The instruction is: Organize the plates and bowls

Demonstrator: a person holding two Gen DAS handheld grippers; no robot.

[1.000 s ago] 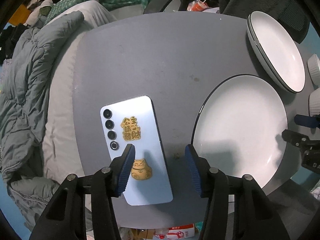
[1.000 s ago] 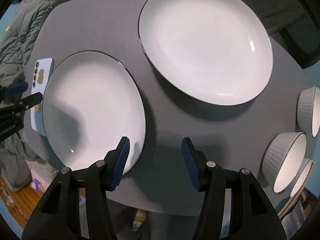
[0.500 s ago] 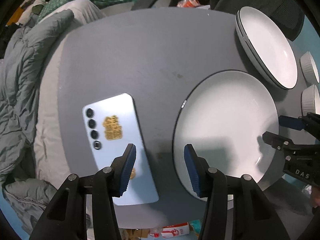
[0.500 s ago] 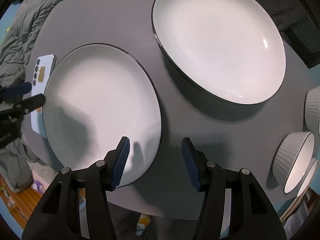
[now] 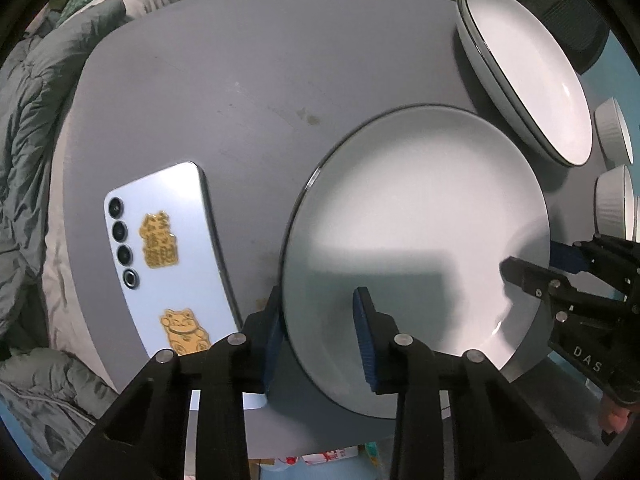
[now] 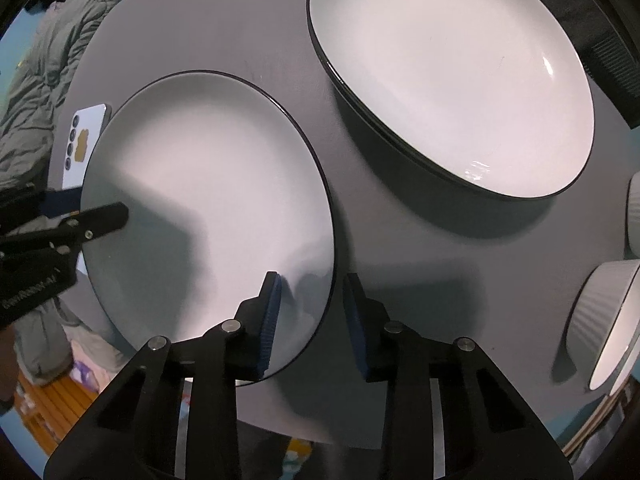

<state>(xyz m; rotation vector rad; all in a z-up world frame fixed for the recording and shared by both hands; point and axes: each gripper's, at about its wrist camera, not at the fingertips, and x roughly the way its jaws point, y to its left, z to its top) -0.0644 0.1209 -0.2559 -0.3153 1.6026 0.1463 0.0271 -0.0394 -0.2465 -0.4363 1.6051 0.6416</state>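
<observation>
A white plate with a dark rim [image 5: 420,216] lies flat on the round grey table [image 5: 240,80]. My left gripper [image 5: 318,320] points down astride the plate's left rim, one pad outside it and one over the plate. The jaws are closing, and a gap still shows at the inner pad. My right gripper [image 6: 311,304] straddles the opposite rim of the same plate [image 6: 208,200] the same way, also closing with a gap at the outer pad. Each gripper shows in the other's view, right gripper [image 5: 528,276] and left gripper [image 6: 100,216].
A stack of larger white plates [image 6: 452,72] sits beyond the plate. White ribbed bowls [image 6: 604,320] stand at the table's right edge. A light blue phone [image 5: 168,248] with gold stickers lies left of the plate. Grey quilted bedding [image 5: 24,160] lies past the table's left edge.
Both grippers shifted onto the plate's opposite rims and sank a little. Both pairs of jaws have narrowed around the rim. The plate and phone have stayed where they were.
</observation>
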